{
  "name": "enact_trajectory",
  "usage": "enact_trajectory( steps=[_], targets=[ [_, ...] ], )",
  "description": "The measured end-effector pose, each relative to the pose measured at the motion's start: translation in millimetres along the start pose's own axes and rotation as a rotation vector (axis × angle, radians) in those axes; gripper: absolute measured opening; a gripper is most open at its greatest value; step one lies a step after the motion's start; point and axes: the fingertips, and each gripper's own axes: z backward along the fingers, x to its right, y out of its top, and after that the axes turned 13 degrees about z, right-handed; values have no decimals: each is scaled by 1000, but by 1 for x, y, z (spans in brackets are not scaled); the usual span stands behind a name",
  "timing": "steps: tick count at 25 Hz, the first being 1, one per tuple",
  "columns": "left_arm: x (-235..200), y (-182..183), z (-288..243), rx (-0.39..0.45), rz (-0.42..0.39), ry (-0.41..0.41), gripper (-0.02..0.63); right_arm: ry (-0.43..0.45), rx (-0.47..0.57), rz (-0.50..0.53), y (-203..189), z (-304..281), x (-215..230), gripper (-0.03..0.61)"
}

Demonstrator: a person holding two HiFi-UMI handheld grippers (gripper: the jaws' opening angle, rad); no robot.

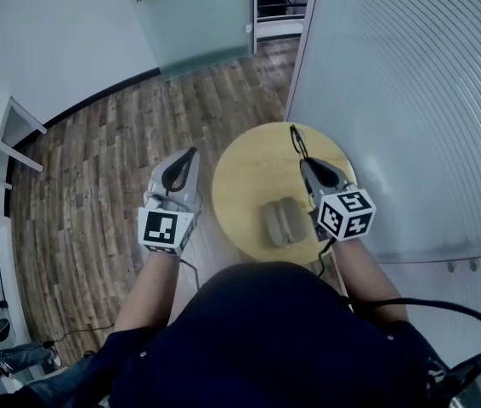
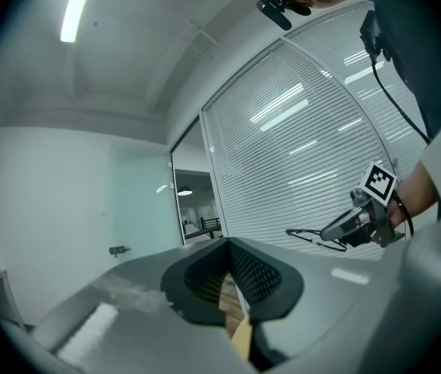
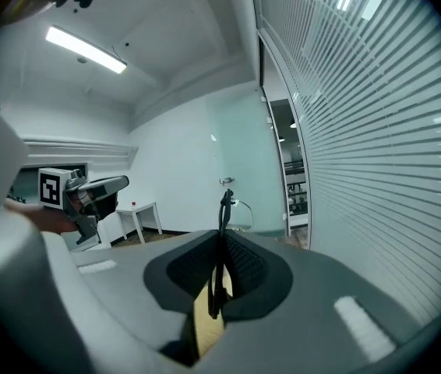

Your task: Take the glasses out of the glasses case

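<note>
- Right gripper (image 3: 219, 244): jaws clenched on the glasses (image 3: 224, 209). The dark frame sits edge-on as a thin line between the pads and sticks out past the tips.
- Long axis of the glasses runs on along the jaw line, away from the person.
- Left gripper (image 2: 236, 275): jaws closed with nothing between them.
- Glasses case (image 1: 281, 222): lies on the round yellow surface (image 1: 245, 164), near the person's edge. It looks open, two grey halves side by side. Contents are too small to make out, but nothing dark shows inside.
- The glasses are out of the case, held beyond its far side and slightly to its right, clear of it.
- The right gripper is just right of the case. The left gripper is well left of the case, off the surface edge and over the wooden floor (image 1: 96, 168).
- Judgement: extraction looks done. If a set-down follows, the bare surface beyond the case is straight under the glasses, so it's the right hand's job. Watch the thin frame on release.
</note>
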Motion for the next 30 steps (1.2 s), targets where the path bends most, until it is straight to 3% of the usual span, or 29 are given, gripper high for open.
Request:
enact_trajectory(
  steps=[9,30],
  targets=[
    [-12,46,-5,73,-31,12,4,-26,84,45,56,2,9,34],
    [-21,61,0,99,-17,8,3,-52,92,75,66,8,13,32]
  ],
)
